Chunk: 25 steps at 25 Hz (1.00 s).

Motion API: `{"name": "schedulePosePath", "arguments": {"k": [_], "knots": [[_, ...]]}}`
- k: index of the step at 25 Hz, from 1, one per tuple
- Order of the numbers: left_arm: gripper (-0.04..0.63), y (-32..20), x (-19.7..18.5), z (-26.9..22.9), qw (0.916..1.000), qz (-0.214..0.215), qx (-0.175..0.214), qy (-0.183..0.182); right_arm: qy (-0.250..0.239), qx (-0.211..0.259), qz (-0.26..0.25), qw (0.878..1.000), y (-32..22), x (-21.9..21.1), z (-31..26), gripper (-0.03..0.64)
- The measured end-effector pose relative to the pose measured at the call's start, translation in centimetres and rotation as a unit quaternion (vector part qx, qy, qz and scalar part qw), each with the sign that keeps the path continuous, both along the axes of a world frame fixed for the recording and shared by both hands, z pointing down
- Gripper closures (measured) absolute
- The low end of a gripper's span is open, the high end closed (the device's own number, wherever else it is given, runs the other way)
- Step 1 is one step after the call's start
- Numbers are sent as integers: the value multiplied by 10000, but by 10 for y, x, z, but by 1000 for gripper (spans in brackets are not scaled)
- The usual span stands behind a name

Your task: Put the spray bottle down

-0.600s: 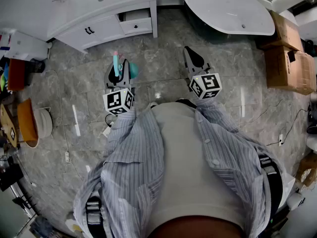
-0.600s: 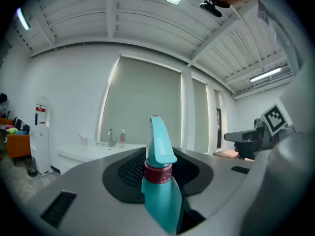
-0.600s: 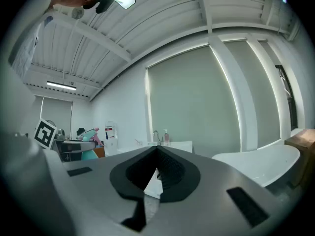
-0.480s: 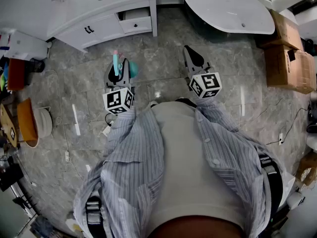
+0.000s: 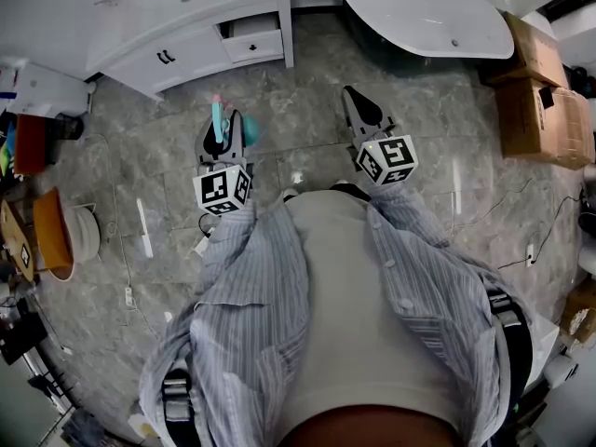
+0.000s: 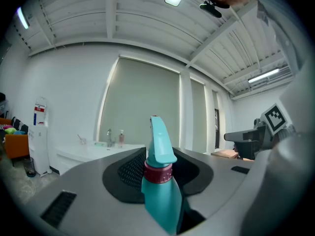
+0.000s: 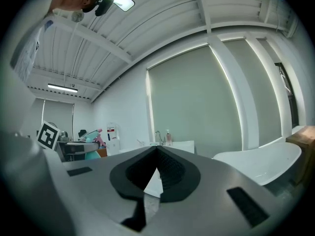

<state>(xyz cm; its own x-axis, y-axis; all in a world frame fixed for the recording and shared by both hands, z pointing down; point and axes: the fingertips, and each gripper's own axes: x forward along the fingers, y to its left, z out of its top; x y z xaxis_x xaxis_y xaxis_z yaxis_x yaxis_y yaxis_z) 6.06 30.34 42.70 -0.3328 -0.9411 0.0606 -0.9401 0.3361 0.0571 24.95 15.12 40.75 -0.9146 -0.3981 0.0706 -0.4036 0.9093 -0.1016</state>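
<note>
Between the left gripper's [image 5: 231,128] fingers [image 6: 130,168] stands a bottle [image 6: 160,191], clamped at its neck and upper body by the dark ribbed pads on both sides. It is a spray kind. The fingers stand fairly wide, spread by its width. The right gripper's [image 7: 156,154] fingers [image 7: 172,168] are clenched, tips touching, with nothing between them.

The bottle is teal, with a dark pink ring round the neck and a teal trigger head rising above the pads. It stands upright. From the head view a pink nozzle tip shows at the top of the head. The bottle is carried in the air, not set on any surface.

Both grippers are held level in front of the person's torso [image 5: 354,324], side by side and well apart, left one at the left.

Below them lies a grey marbled floor [image 5: 298,128], mostly bare straight ahead. Past that bare patch, ahead and to the left, stands a white cabinet [image 5: 186,45] with drawers and a flat top; a tap and a small pump dispenser on that top show in the left gripper view. Ahead and to the right is a white bathtub [image 5: 419,17]. Cardboard boxes [image 5: 540,101] stand at the far right. At the left edge are an orange bin [image 5: 51,236] and other clutter, with a thin cable [image 5: 121,259] trailing over the floor near it.
</note>
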Motion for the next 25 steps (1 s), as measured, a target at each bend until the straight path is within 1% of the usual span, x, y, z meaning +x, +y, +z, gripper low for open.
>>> {"name": "schedulePosePath", "arguments": {"k": [8,16,25], "knots": [[457,6,0,1,10000,71,20,-23,91,99,60,9999,10,1,3,601],[459,11,-1,1,9999,104,8,-47,89,80,75,9999,15,-1,3,601],[459,18,-12,2,9999,150,26,-52,110,64,68,9999,24,-13,6,601]]}}
